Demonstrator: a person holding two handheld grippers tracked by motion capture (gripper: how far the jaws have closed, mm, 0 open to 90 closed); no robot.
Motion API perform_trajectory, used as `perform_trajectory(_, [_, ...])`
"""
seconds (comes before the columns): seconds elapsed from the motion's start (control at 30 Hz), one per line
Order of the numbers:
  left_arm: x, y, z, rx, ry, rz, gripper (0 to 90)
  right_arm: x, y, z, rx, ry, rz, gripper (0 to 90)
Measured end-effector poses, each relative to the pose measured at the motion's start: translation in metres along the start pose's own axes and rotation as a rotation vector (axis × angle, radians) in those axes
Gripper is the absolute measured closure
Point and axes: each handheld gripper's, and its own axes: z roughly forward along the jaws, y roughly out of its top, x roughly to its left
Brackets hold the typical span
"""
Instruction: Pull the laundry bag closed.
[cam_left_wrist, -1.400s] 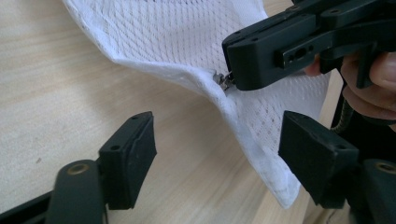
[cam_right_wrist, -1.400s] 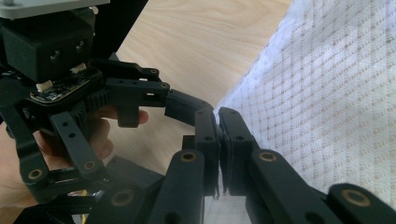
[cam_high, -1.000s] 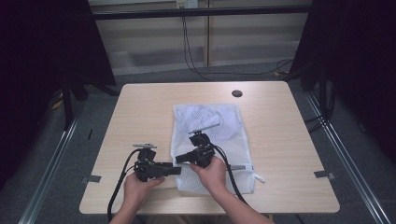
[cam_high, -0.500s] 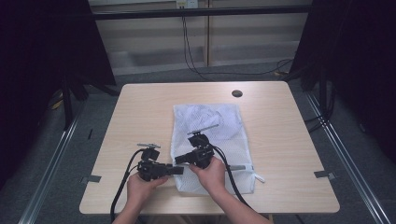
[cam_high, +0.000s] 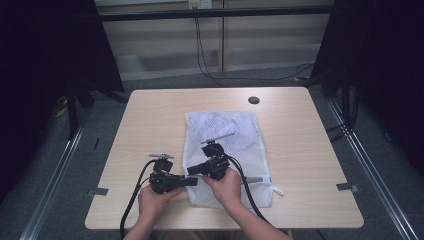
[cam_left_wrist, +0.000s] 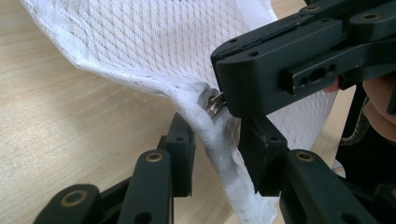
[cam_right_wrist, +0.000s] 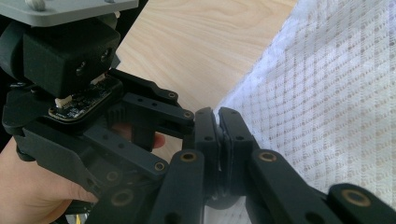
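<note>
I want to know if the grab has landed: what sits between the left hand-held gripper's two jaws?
In the left gripper view, the white mesh bag's thick hem lies between the left hand-held gripper's jaws, which have just been closing; the pads look not yet pressed on it.

This looks like a lab or test room set up for recording, not a home. A plain wooden desk (cam_high: 165, 115) stands alone on grey carpet (cam_high: 100, 135), with a round cable hole (cam_high: 254, 100) near its far right corner. Black curtains (cam_high: 45, 60) hang on both sides. Metal rails (cam_high: 55, 175) run along the floor, a black bar (cam_high: 215, 13) crosses overhead, and cables (cam_high: 202, 50) drop down the far wall.
</note>
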Motion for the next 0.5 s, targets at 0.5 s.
perform_trajectory(0.5, [-0.0015,0.0019,-0.0027,0.006,0.015,-0.027,87.3,0.0015,0.0004,-0.0031,-0.004,0.007,-0.004,87.0])
